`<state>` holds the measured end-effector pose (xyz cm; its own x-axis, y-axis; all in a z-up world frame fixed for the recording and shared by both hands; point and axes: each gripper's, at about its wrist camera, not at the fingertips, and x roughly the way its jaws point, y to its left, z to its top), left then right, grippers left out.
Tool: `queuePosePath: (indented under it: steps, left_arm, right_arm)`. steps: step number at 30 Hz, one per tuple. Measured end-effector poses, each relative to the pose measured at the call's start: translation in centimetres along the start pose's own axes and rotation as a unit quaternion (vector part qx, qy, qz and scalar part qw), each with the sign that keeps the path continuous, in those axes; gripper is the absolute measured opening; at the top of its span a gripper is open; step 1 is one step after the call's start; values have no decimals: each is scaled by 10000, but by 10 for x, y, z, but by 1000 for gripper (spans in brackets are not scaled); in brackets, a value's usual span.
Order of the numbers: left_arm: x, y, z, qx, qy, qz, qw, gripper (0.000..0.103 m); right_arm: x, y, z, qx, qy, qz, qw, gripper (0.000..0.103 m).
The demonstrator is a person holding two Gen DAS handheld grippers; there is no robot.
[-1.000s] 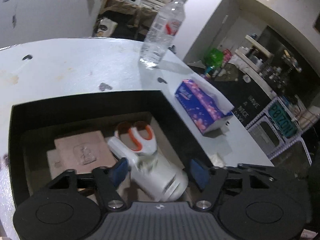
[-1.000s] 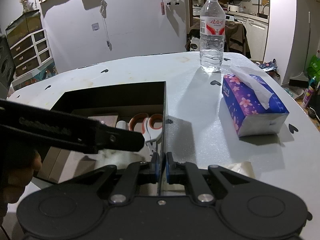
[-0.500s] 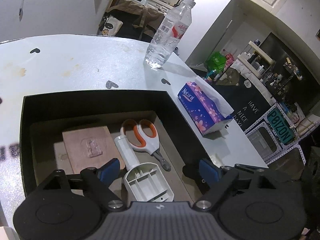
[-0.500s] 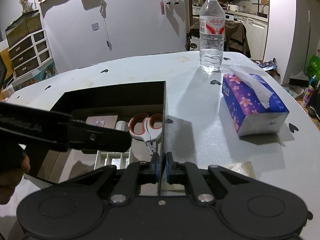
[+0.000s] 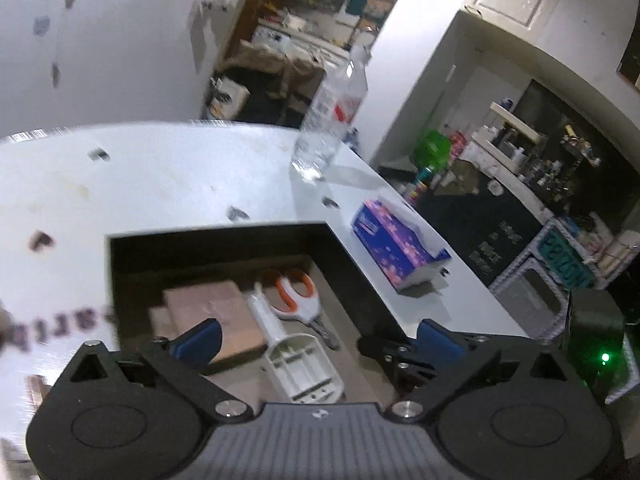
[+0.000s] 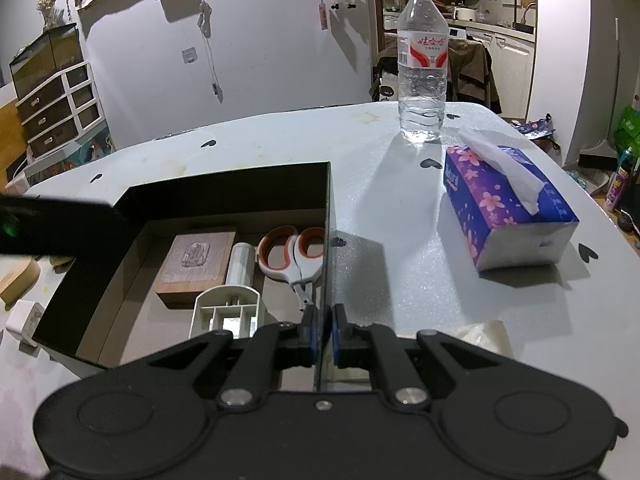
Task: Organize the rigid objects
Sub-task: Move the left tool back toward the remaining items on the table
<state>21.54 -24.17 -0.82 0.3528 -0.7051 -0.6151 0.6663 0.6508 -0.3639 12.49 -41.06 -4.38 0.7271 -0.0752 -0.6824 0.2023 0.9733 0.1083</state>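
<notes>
My left fingers (image 5: 316, 338) are spreading wide above the black box (image 6: 224, 184) with nothing between them. Below lies the white plastic holder (image 6: 228, 308), resting in the box beside the scissors (image 6: 294, 256) and the wooden block (image 6: 196, 262). My right fingers (image 6: 323, 334) are clenched on the box's right wall. The box sits on the counter (image 6: 400, 280).
</notes>
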Motion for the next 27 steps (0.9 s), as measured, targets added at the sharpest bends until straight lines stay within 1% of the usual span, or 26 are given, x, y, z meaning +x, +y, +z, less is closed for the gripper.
queuePosePath:
  steps: [3, 7, 9, 13, 17, 20, 22, 25, 27]
  left_arm:
    - [-19, 1, 1, 76, -275, 305, 9991, 103]
    - [-43, 12, -3, 83, -584, 869, 9945, 103]
    - [-55, 21, -6, 1, -700, 1088, 9916, 103]
    - [-77, 44, -12, -321, -906, 1510, 9838, 103]
    - [-97, 67, -20, -680, -1128, 1971, 9715, 103]
    - [-108, 83, -28, -934, -1255, 2456, 9567, 103]
    - [-112, 93, -35, -1119, -1297, 2684, 9480, 103]
    - [-117, 109, -50, -1395, -1226, 2937, 9377, 103]
    - [-117, 115, -58, -1443, -1108, 3094, 9334, 103]
  right_arm:
    - [0, 0, 0, -8, 7, -9, 10000, 8]
    - [1, 0, 1, -12, 34, -17, 10000, 8]
    - [3, 0, 1, -5, 53, -18, 10000, 8]
    - [4, 0, 1, 10, 62, -12, 10000, 8]
    - [4, 0, 1, 10, 61, -13, 10000, 8]
    - [4, 0, 1, 18, 59, -3, 10000, 8]
    - [4, 0, 1, 15, 60, -7, 10000, 8]
    - [4, 0, 1, 16, 61, -9, 10000, 8]
    - [4, 0, 1, 17, 62, -8, 10000, 8]
